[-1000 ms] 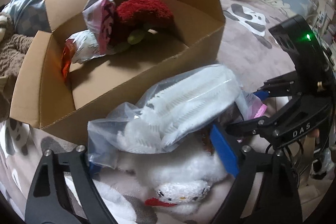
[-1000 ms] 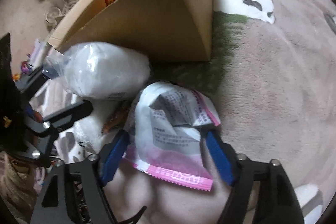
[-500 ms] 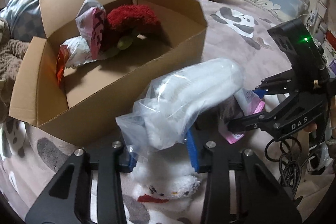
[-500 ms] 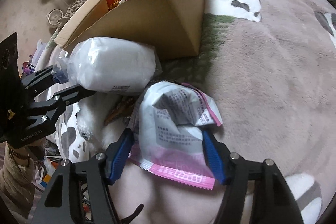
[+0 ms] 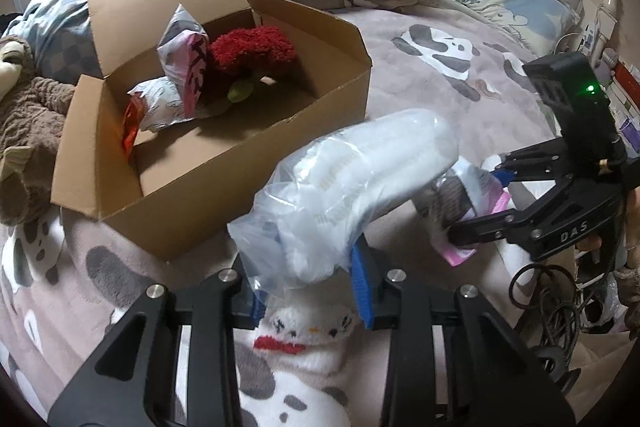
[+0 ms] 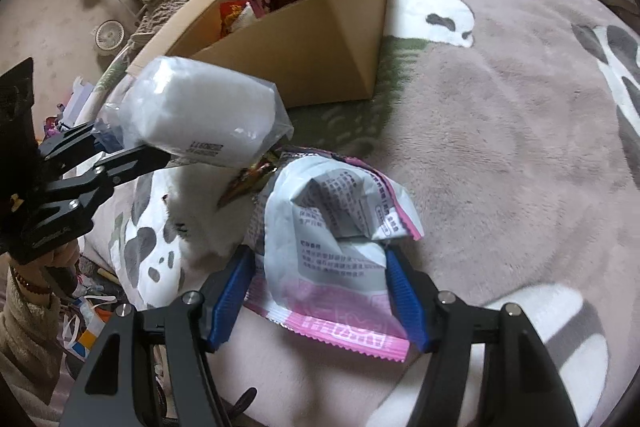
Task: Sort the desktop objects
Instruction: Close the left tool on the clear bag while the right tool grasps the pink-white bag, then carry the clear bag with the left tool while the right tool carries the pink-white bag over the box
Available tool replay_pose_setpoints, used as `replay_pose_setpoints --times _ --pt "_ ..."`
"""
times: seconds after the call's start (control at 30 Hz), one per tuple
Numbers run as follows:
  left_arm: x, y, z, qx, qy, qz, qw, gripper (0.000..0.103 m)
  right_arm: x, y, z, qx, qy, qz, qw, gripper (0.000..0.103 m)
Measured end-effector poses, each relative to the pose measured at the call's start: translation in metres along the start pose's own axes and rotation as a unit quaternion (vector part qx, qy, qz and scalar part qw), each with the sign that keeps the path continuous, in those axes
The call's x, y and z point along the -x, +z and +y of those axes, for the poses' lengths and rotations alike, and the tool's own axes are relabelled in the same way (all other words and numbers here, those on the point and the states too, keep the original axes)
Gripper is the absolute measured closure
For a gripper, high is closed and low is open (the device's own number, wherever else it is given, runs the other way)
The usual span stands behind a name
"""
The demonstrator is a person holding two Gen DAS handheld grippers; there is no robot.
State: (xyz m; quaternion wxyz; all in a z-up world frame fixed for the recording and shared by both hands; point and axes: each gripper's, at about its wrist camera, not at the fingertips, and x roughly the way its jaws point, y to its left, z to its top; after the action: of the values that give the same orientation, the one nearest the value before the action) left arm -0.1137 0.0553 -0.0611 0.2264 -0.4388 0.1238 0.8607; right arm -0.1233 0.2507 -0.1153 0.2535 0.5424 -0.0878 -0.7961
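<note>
Hand-held gripper on the left (image 5: 312,291) is being kept clamped on the near end of a clear plastic bag of white pads (image 5: 352,187), its blue fingertips (image 5: 362,287) pinching the loose plastic so that the bag is being held clear of the bed, slanting up and away toward the right. In the right wrist view the same bag (image 6: 204,115) is being seen lifted in front of the cardboard box (image 6: 312,39), near the box wall but apart from it.

The right hand-held gripper (image 6: 320,291) is being held partly closed around a pink and white packet (image 6: 340,259), both blue pads (image 6: 404,299) touching its sides; the packet is crumpled and folded over at its far end. From the left wrist view that gripper (image 5: 476,211) is being seen to the right of the bag, with the packet (image 5: 476,195) between its fingers.

The open cardboard box (image 5: 240,163) is being shown on the panda-print blanket (image 5: 460,99), already holding a red plush item (image 5: 252,53) and several snack packets (image 5: 184,67). A white plush toy (image 5: 308,331) is lying on the blanket just below the lifted bag.
</note>
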Motion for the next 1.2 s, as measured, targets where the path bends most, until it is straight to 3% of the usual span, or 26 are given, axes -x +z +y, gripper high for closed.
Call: replay_pose_setpoints --times 0.8,1.2 --pt "0.069 -0.034 0.025 0.044 0.077 -0.006 0.9961 0.071 0.039 -0.022 0.063 0.068 -0.001 -0.021 0.997 0.035" --pt "0.095 -0.021 0.032 0.029 0.098 -0.031 0.9943 0.071 0.05 -0.006 0.102 0.109 0.006 -0.032 0.993 0.035"
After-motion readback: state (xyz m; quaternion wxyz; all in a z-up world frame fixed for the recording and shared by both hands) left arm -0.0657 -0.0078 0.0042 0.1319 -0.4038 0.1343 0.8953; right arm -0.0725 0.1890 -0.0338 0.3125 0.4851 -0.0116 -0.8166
